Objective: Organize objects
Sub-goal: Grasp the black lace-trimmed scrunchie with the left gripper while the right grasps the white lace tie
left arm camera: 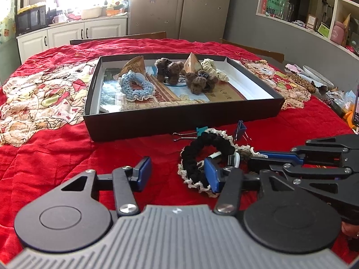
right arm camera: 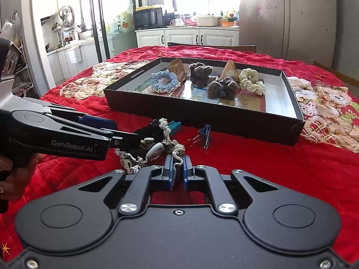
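Left hand-held gripper [left arm camera: 177, 174]: held low over the desk [left arm camera: 67, 157], aimed toward the box; fingers set wide apart, nothing between them; its right blue pad [left arm camera: 212, 174] is seen lying over the scrunchie's near edge. In the right view it [right arm camera: 125, 137] comes in from the left, nearly level, tip at the scrunchie's left side.

Right hand-held gripper [right arm camera: 178, 171]: held low, pointed toward the box; fingers brought close together, clamped on the near part of the black scrunchie. In the left view it [left arm camera: 253, 157] reaches in from the right, nearly level, tip at the scrunchie's right side.

Hands: part of the person's left hand [right arm camera: 13, 179] is seen at the grip, lower left of the right view; a bit of the right hand [left arm camera: 351, 229] shows at the right edge of the left view.

Black scrunchie [left arm camera: 206, 150]: cream lace edging, lying on the red cloth in front of the box, between the two grippers.

Clips: teal binder clip [left arm camera: 199, 131] just behind the scrunchie; blue binder clip [right arm camera: 205, 132] standing to its right, near the box wall.

Box [left arm camera: 179, 118]: black, shallow, open, on the desk beyond the scrunchie.

Box contents: blue scrunchie [left arm camera: 135, 87] at left, brown scrunchies [left arm camera: 168, 68] in the middle, cream scrunchie [right arm camera: 250, 80] at right, resting on printed cards.
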`<state>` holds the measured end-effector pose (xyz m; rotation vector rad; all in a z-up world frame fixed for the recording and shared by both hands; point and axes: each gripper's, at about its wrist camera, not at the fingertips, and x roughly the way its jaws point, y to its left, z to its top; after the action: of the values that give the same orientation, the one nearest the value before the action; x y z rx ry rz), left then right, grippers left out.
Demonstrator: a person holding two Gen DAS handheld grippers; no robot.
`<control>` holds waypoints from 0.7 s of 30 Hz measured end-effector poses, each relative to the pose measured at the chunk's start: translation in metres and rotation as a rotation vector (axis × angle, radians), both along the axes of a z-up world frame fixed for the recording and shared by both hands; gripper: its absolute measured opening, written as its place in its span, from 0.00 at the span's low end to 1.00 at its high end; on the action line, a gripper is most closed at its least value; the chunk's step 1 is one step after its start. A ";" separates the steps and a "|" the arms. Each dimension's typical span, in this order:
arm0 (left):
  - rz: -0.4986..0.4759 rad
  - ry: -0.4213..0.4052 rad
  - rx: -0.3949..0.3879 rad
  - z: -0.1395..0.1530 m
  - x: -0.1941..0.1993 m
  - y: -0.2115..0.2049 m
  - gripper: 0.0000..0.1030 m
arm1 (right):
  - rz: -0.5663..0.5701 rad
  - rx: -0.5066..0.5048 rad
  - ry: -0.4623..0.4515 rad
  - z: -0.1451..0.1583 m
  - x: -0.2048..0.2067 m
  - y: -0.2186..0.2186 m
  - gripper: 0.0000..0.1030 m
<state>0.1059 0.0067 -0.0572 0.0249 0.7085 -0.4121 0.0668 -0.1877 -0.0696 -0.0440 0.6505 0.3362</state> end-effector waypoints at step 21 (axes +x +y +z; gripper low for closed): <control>-0.012 0.022 -0.010 -0.002 0.002 -0.003 0.48 | -0.038 -0.039 -0.012 0.006 -0.015 -0.017 0.08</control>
<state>0.1083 0.0042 -0.0592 0.0149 0.7278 -0.4280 0.0516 -0.2048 -0.0637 -0.0708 0.6456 0.2858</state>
